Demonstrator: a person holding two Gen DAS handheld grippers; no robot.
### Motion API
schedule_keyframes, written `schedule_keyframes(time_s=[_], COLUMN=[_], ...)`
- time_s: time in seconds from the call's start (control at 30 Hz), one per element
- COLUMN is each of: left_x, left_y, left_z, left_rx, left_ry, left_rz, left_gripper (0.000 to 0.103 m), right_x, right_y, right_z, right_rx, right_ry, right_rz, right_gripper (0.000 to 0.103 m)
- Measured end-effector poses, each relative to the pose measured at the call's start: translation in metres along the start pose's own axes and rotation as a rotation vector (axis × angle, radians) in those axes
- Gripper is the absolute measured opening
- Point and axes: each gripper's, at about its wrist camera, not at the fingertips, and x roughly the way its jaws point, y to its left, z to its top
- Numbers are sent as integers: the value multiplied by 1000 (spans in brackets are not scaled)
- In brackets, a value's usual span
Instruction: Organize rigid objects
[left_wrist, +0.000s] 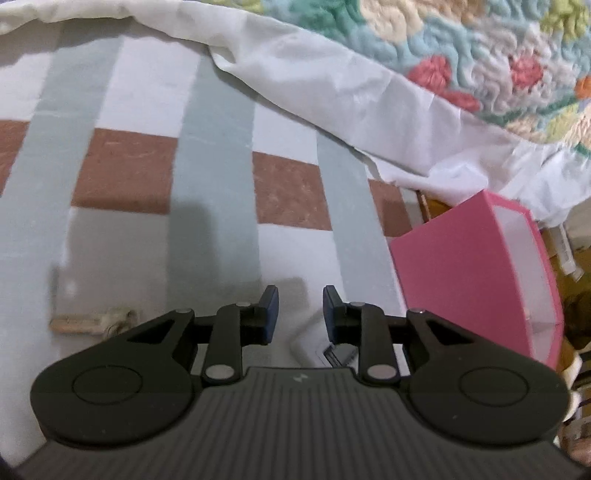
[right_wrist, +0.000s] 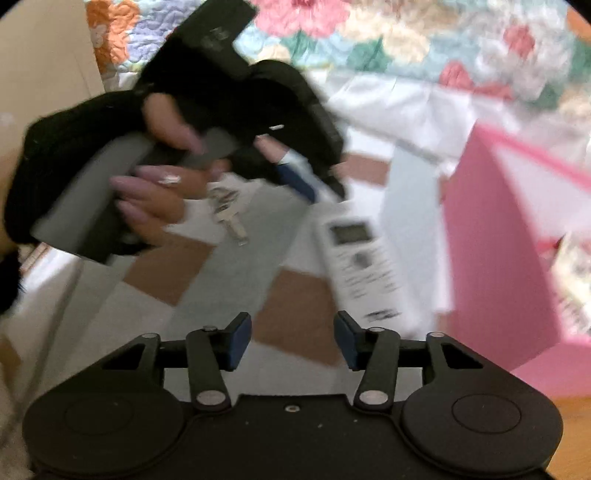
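Note:
A white remote control (right_wrist: 364, 267) lies on the checked bedsheet (right_wrist: 207, 295), just beyond my right gripper (right_wrist: 292, 341), which is open and empty. A key on a ring (right_wrist: 229, 214) lies farther left on the sheet. A pink open box (right_wrist: 509, 266) stands to the right. My left gripper (left_wrist: 301, 314) is open and empty above the sheet; part of the remote (left_wrist: 328, 356) shows under its fingers. A key with a knotted cord (left_wrist: 92, 323) lies at its left, and the pink box (left_wrist: 472, 273) stands to its right. The left gripper (right_wrist: 295, 173), held by a gloved hand (right_wrist: 155, 162), shows in the right wrist view.
A floral quilt (left_wrist: 480, 55) with a white lining (left_wrist: 314, 85) is bunched along the far side of the bed. Cardboard and clutter (left_wrist: 569, 254) sit behind the pink box at the right. A wooden surface (right_wrist: 572, 424) shows at the lower right.

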Motion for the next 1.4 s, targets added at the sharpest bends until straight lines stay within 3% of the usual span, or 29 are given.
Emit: schedule_keyframes(time_s=[0.1,0.2,0.3,0.37,0.43,0.47,0.63,0.77,0.83,0.9,0.93,1.0,1.1,1.17,1.27,1.33,1.4], left_x=[-9,-11,-12,-13,-13,-12,-11,-9,-8,-7,-6,-5,-6,-5,-9,-8,-10], left_y=[1,-1,1,2,5,6,12,13,13,11,10,8,8,5,-5,-8,-12], left_z=[-5,-19,-34,-38,-40,-41,-40,-40,-41,-42,-43,-45,-51,-58,-68,-73,-78], left_rx=[-52,-82,-129,-148,-159,-164,-192,-199,-201,-189,-180,-172,-193,-189,-154,-163,-166], left_ry=[32,79,94,86,76,78,64,73,81,89,94,121,149,165,142,160,134], left_rz=[-51,-56,-65,-62,-55,-51,-47,-67,-79,-86,-86,-90,-83,-37,-1,-24,-17], left_gripper=[27,27,27,27,27,27,27,27,27,23,22,20,20,22,24,31,31], right_x=[8,23,41,53,59,63,74,82,83,81,79,76,71,69,67,61,60], right_y=[4,14,15,12,3,-1,-6,-28,-38,-40,-41,-45,-39,-36,-28,-25,-30], right_z=[1,2,8,13,18,21,29,36,35,37,38,36,31,25,20,18,19], right_rx=[-154,-298,-328,-291,-221,-184,-101,159,265,269,270,308,279,254,193,208,241], right_ry=[-17,-28,-34,-16,-31,-25,-2,120,144,151,145,144,164,155,146,138,140], right_rz=[-89,-167,-186,-159,-166,-185,-183,-75,-36,-58,-51,-2,-14,-14,-27,-19,1], right_gripper=[67,67,67,68,79,91,92,92,89,69,64,63,64,65,66,62,62])
